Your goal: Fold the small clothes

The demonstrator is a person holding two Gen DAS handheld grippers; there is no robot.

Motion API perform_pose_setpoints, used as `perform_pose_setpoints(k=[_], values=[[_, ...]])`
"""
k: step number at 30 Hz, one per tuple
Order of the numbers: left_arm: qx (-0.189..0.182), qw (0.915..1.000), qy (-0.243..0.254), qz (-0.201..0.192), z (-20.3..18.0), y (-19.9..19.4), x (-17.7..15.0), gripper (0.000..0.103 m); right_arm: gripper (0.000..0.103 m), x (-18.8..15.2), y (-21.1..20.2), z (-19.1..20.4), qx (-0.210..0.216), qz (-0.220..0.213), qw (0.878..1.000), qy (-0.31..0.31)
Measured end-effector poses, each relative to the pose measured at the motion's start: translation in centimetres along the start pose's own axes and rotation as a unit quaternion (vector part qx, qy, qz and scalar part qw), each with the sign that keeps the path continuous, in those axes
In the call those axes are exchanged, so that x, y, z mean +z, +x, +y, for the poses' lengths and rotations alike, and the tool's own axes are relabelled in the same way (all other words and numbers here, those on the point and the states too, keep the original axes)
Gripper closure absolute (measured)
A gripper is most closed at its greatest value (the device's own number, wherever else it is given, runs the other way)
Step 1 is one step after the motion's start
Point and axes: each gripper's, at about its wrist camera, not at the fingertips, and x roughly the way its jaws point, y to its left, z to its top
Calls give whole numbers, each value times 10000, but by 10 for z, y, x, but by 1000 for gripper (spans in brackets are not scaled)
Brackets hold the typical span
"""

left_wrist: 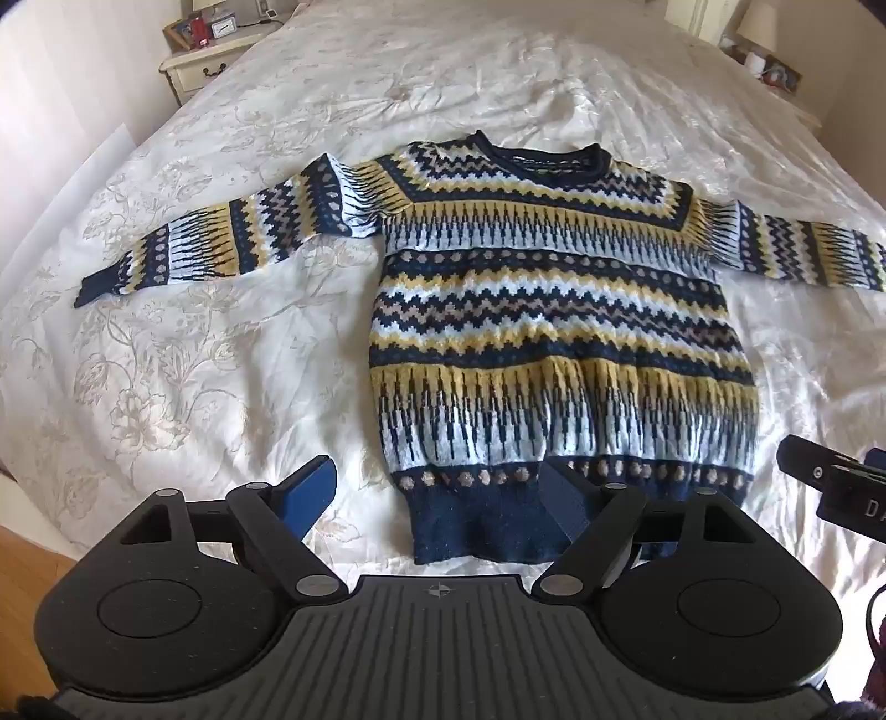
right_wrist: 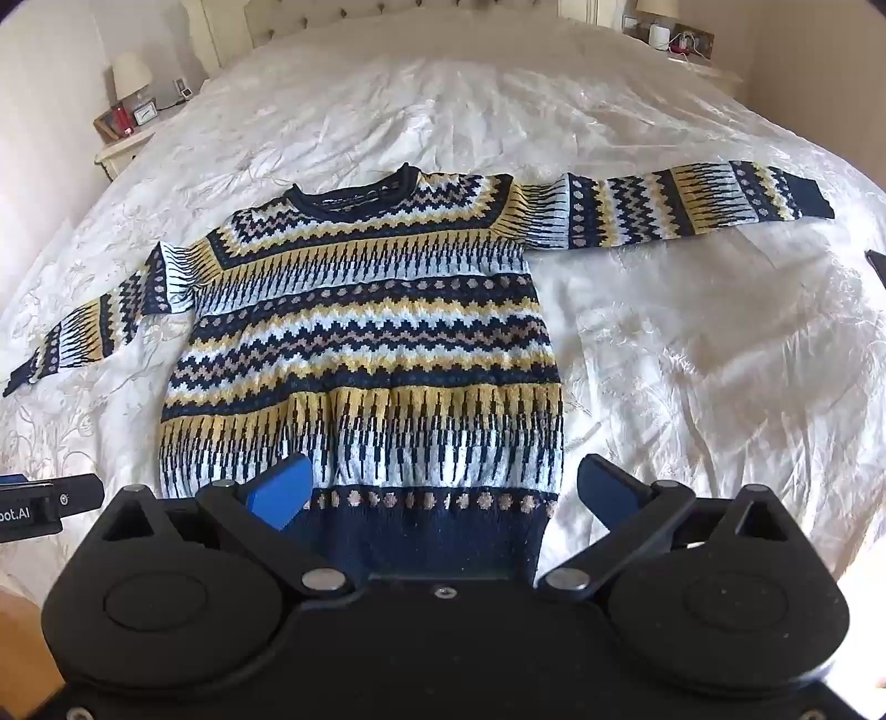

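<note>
A small knitted sweater (left_wrist: 554,310) in navy, yellow, white and beige zigzag bands lies flat, front up, on a white bedspread (left_wrist: 194,360), both sleeves spread out sideways. It also shows in the right wrist view (right_wrist: 365,343). My left gripper (left_wrist: 443,493) is open and empty, its blue pads either side of the navy hem's left part. My right gripper (right_wrist: 443,493) is open and empty, straddling the hem's right part. The right gripper's body shows at the left wrist view's right edge (left_wrist: 830,487).
A cream bedside table (left_wrist: 205,55) with a clock and frames stands at the bed's far left; it also shows in the right wrist view (right_wrist: 122,144). Another with a lamp (left_wrist: 764,50) stands far right. Wooden floor (left_wrist: 22,565) shows at the bed's near edge.
</note>
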Motion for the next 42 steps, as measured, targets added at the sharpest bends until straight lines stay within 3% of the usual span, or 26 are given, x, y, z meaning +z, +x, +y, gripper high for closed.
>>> perform_pose_setpoints(k=[14,42], values=[[33,9996,-35,261,-1,4,-1,24,2,4,9,2,-2,337,9994,49],[35,9993,-111,360,8,2,-9,24,2,-6,5,11,182,441,9988,138]])
